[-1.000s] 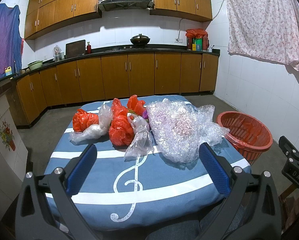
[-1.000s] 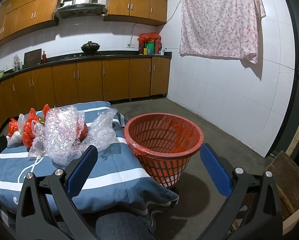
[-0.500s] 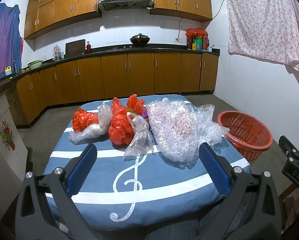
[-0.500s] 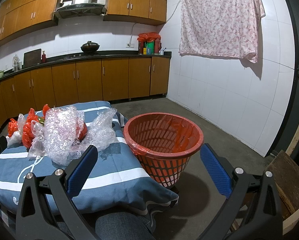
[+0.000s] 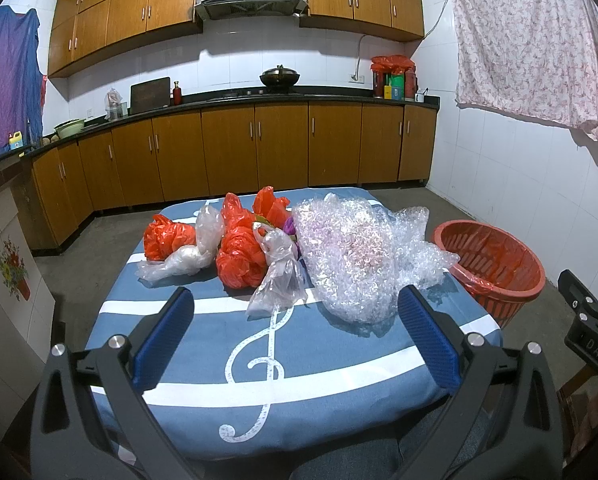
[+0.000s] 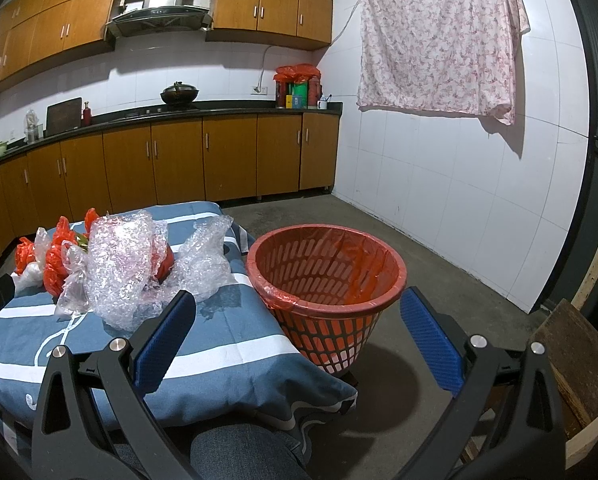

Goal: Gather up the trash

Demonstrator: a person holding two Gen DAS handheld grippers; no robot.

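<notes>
A heap of trash lies on the blue-clothed table (image 5: 307, 364): crumpled bubble wrap (image 5: 355, 256), red plastic bags (image 5: 239, 258) and clear plastic bags (image 5: 279, 280). The bubble wrap also shows in the right wrist view (image 6: 123, 268). A red basket (image 6: 327, 276) lined with a red bag stands on the floor at the table's right edge; it also shows in the left wrist view (image 5: 495, 264). My left gripper (image 5: 295, 312) is open and empty, short of the heap. My right gripper (image 6: 299, 312) is open and empty, in front of the basket.
Brown kitchen cabinets (image 5: 259, 152) and a dark counter run along the back wall. A floral cloth (image 6: 439, 40) hangs on the right wall. A wooden stool (image 6: 571, 356) stands at the near right. Bare concrete floor (image 6: 439, 280) lies beyond the basket.
</notes>
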